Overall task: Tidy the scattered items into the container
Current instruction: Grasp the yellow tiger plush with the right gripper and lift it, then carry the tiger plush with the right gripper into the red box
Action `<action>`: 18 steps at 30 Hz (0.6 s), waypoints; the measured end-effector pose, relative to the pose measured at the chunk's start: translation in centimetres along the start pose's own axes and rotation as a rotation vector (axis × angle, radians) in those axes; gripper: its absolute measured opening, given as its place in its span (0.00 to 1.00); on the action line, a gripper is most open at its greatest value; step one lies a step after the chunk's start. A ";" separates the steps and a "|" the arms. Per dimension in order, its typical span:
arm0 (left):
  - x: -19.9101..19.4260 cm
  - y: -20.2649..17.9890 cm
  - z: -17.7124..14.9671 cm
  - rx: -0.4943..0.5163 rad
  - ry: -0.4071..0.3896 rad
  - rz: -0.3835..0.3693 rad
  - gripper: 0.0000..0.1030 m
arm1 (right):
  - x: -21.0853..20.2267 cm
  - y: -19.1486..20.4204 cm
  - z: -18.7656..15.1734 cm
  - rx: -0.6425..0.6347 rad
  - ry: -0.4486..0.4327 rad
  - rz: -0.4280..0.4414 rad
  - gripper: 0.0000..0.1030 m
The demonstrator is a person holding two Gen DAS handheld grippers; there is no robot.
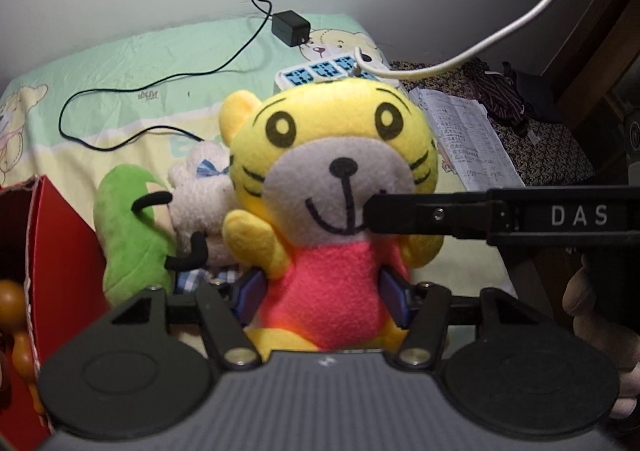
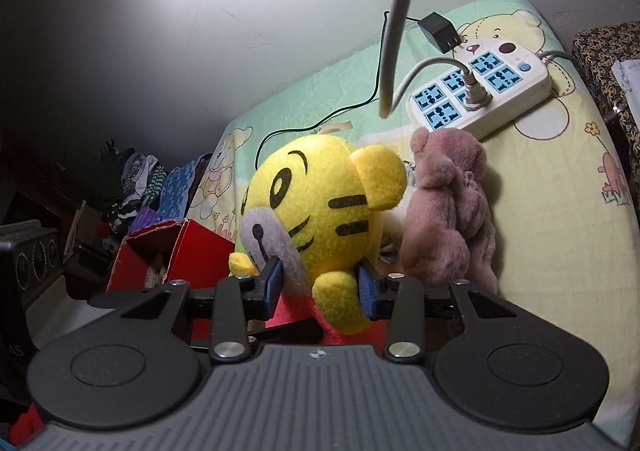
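We clamp the tiger plush (image 1: 320,187) with both hand-held grippers, left (image 1: 326,297) on its body, right (image 2: 320,287) at its head, red box (image 1: 60,251) at nine o'clock.

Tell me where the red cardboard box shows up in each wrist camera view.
Left wrist view: the red cardboard box sits at the far left edge, beside the green plush toy.
Right wrist view: the box is lower left of centre.
Shared landmark: the yellow tiger plush toy, right of the box in both.
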State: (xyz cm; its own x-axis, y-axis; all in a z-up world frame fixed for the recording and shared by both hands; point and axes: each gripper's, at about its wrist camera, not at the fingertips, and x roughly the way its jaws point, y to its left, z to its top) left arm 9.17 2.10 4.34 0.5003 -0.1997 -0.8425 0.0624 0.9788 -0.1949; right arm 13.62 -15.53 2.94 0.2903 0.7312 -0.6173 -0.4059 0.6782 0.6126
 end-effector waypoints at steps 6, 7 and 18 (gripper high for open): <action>-0.7 -1.5 -1.7 0.056 0.010 -0.025 0.55 | -1.7 -0.1 -2.6 0.062 0.022 -0.024 0.40; -1.0 -1.6 -1.9 0.064 0.004 -0.032 0.55 | -2.0 -0.1 -2.8 0.071 0.020 -0.027 0.39; -5.5 -3.3 -2.4 0.139 -0.127 -0.049 0.55 | -6.1 2.4 -4.3 0.059 -0.097 -0.048 0.39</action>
State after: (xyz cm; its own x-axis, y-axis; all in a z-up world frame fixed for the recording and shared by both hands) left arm 4.10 -0.18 8.40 0.5980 -0.2484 -0.7620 0.2036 0.9667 -0.1554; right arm 7.11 -18.65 6.07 0.3917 0.6995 -0.5977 -0.3390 0.7136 0.6131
